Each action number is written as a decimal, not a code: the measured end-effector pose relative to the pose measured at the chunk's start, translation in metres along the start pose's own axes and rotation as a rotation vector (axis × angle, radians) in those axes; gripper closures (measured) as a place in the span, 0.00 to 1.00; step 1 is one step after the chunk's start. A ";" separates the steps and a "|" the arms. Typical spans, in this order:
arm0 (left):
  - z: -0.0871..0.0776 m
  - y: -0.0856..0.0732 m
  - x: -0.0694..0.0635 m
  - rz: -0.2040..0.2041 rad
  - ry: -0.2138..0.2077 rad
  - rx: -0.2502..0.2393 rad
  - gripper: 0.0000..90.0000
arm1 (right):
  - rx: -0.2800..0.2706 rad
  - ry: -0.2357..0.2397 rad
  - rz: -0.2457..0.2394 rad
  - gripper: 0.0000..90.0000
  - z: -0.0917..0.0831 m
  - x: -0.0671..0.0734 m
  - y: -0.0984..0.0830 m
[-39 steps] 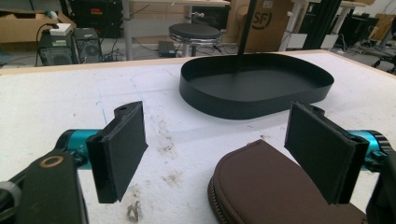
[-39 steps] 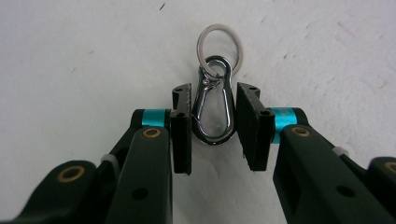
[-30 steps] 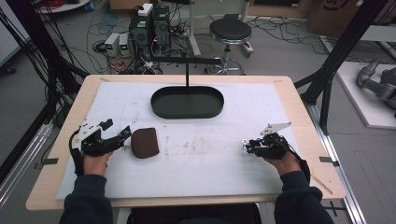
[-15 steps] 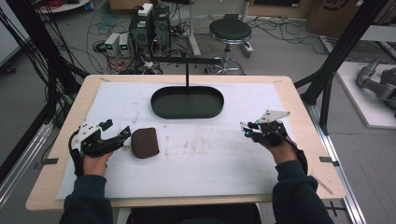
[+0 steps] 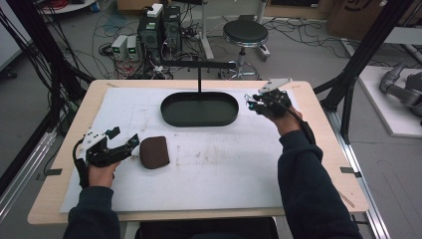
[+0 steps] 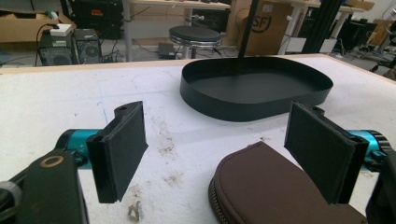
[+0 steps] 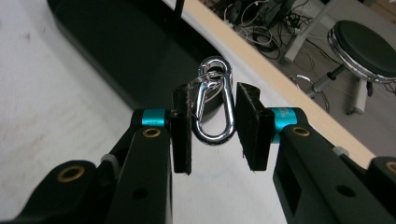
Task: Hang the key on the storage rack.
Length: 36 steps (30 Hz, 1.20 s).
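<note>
- My right gripper is lifted at the far right of the table, just beside the right end of the shallow black oval metal tray; from the high view I cannot tell what its jaws carry.
- The right gripper view settles that: my right gripper has its jaws drawn in around a shiny silver metal carabiner clip with a small ring at its top, the left pad touching it and a thin gap on the right.
- That same view puts the dark tray behind the clip, with the table's pale wooden edge beyond.
- My left gripper rests low at the near left of the white-covered table, jaws spread wide apart and holding nothing.
- The left gripper view has the brown rounded zip pouch lying flat between my left gripper's jaws, nearer the right one, its zipper edge visible.
- From above, the pouch lies just beyond my left jaw tips, well apart from the tray.
</note>
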<state>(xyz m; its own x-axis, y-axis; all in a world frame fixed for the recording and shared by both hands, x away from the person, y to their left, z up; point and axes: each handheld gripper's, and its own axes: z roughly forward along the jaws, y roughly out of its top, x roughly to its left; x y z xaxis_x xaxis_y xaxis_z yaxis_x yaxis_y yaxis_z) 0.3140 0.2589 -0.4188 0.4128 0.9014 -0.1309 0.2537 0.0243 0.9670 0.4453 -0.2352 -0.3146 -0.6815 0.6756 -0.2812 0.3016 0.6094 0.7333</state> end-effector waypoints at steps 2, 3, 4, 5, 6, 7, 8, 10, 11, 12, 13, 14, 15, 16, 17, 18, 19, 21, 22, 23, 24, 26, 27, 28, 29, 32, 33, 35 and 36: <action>0.000 0.000 0.000 -0.001 -0.001 -0.001 0.23 | -0.025 -0.003 0.020 0.77 0.005 -0.004 0.009; 0.000 0.000 0.000 -0.003 -0.002 -0.002 0.23 | -0.025 -0.003 0.020 0.77 0.005 -0.004 0.009; -0.001 0.000 0.001 -0.005 -0.002 -0.002 0.23 | -0.023 -0.012 0.022 0.77 0.010 -0.006 0.019; -0.001 0.000 0.001 -0.005 -0.002 -0.002 0.23 | -0.030 -0.010 0.019 0.77 0.012 -0.006 0.023; 0.000 -0.001 0.001 -0.006 -0.005 -0.002 0.23 | -0.041 -0.008 0.019 0.77 0.014 -0.007 0.028; 0.000 -0.001 0.001 -0.006 -0.005 -0.002 0.23 | -0.045 -0.008 0.016 0.77 0.016 -0.007 0.032; 0.000 -0.001 0.001 -0.009 -0.005 -0.002 0.23 | -0.047 -0.010 0.009 0.77 0.018 -0.007 0.037; 0.000 -0.001 0.002 -0.009 -0.005 -0.005 0.23 | -0.062 -0.012 0.000 0.77 0.022 -0.008 0.046; 0.000 -0.001 0.002 -0.009 -0.005 -0.005 0.23 | -0.073 -0.010 0.007 0.77 0.024 -0.008 0.051; -0.001 -0.001 0.002 -0.012 -0.003 -0.005 0.23 | -0.076 -0.007 0.002 0.77 0.026 -0.010 0.055; -0.001 -0.001 0.002 -0.012 -0.003 -0.005 0.23 | -0.076 -0.007 0.002 0.77 0.026 -0.010 0.055; -0.001 -0.001 0.003 -0.013 -0.005 -0.005 0.23 | -0.082 -0.007 -0.006 0.77 0.031 -0.010 0.065; -0.001 -0.001 0.003 -0.014 -0.005 -0.006 0.23 | -0.082 -0.007 -0.006 0.77 0.031 -0.010 0.065; -0.001 -0.001 0.003 -0.015 -0.003 -0.006 0.23 | -0.080 -0.008 -0.008 0.77 0.032 -0.010 0.070; -0.001 -0.001 0.003 -0.015 -0.004 -0.004 0.23 | -0.085 -0.009 -0.012 0.77 0.034 -0.010 0.075; -0.001 -0.001 0.004 -0.015 -0.003 -0.007 0.23 | -0.088 -0.008 -0.019 0.77 0.036 -0.009 0.080; -0.001 -0.001 0.004 -0.013 -0.004 -0.005 0.23 | -0.091 -0.016 -0.018 0.77 0.039 -0.009 0.089; -0.001 -0.002 0.004 -0.015 -0.004 -0.005 0.23 | -0.085 -0.016 -0.021 0.77 0.041 -0.009 0.091; -0.001 -0.002 0.004 -0.016 -0.004 -0.006 0.23 | -0.073 -0.023 -0.029 0.77 0.044 -0.010 0.096; -0.001 -0.002 0.005 -0.016 -0.004 -0.006 0.23 | -0.065 -0.033 -0.028 0.77 0.046 -0.010 0.098; -0.002 -0.002 0.005 -0.018 -0.005 -0.004 0.23 | -0.059 -0.044 -0.017 0.77 0.048 -0.011 0.101; -0.003 -0.002 0.005 -0.021 -0.002 -0.009 0.23 | -0.052 -0.049 -0.019 0.77 0.049 -0.012 0.101; -0.003 -0.002 0.006 -0.020 -0.002 -0.008 0.23 | -0.051 -0.047 -0.017 0.77 0.049 -0.012 0.100; -0.003 -0.003 0.007 -0.026 0.000 -0.013 0.23 | -0.033 -0.053 -0.027 0.77 0.050 -0.012 0.098; -0.003 -0.003 0.007 -0.026 0.000 -0.013 0.23 | -0.020 -0.060 -0.029 0.77 0.050 -0.012 0.097; -0.004 -0.002 0.007 -0.026 0.002 -0.013 0.23 | -0.018 -0.068 -0.029 0.77 0.048 -0.015 0.092; -0.004 -0.002 0.007 -0.026 0.002 -0.013 0.23 | -0.021 -0.071 -0.024 0.77 0.048 -0.016 0.090; -0.004 -0.002 0.007 -0.024 0.002 -0.011 0.23 | -0.021 -0.076 -0.025 0.77 0.047 -0.016 0.089; -0.004 -0.002 0.007 -0.027 0.002 -0.012 0.23 | -0.022 -0.076 -0.024 0.77 0.046 -0.017 0.087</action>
<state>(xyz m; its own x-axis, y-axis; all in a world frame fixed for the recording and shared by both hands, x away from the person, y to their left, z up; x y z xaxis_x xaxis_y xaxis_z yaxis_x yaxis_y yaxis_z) 0.3128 0.2669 -0.4210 0.4037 0.9014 -0.1566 0.2538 0.0541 0.9657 0.5142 -0.1742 -0.2745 -0.6355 0.6912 -0.3441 0.2705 0.6167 0.7392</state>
